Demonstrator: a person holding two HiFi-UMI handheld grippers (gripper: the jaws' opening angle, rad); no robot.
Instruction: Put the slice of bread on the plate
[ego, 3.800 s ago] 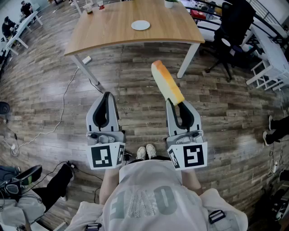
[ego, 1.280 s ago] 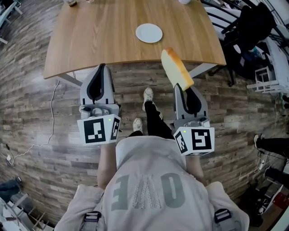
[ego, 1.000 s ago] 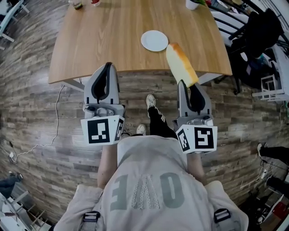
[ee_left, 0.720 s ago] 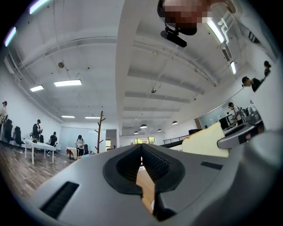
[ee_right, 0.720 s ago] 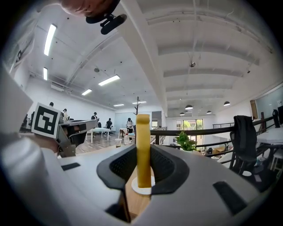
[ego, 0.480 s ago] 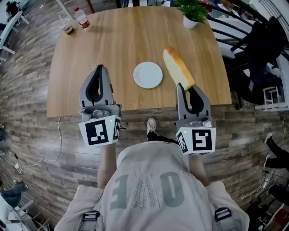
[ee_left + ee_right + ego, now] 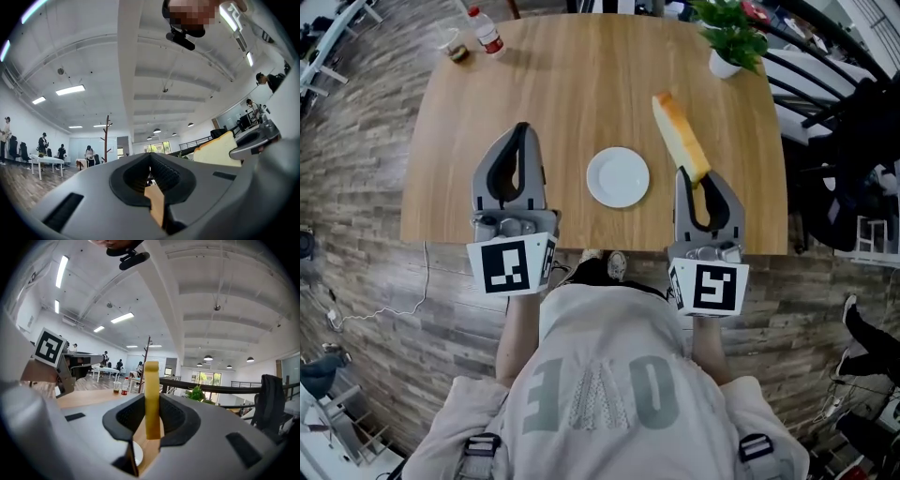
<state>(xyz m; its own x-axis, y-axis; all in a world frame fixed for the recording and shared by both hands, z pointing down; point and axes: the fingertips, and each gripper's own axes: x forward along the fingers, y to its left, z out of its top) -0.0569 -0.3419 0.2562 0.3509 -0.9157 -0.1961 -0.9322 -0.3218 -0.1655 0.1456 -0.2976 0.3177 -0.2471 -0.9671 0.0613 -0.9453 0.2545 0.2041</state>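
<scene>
A white plate (image 7: 618, 176) lies on the wooden table (image 7: 572, 84), near its front edge. My right gripper (image 7: 693, 176) is shut on the slice of bread (image 7: 680, 137), which stands on edge and sticks forward above the table, just right of the plate. In the right gripper view the bread (image 7: 151, 399) stands upright between the pads, with a sliver of the plate (image 7: 137, 453) below. My left gripper (image 7: 521, 133) hovers left of the plate, jaws together with nothing in them. From the left gripper view (image 7: 151, 157) the bread (image 7: 218, 150) shows at the right.
A potted plant (image 7: 727, 42) stands at the table's far right corner. A bottle (image 7: 487, 33) and a cup (image 7: 450, 42) stand at the far left corner. Dark office chairs (image 7: 853, 141) and desks are right of the table. Cables lie on the floor at the left.
The person has walked up to the table. Both grippers have come from over the floor to over the tabletop, and the plate now lies between them. The bread stays gripped.
</scene>
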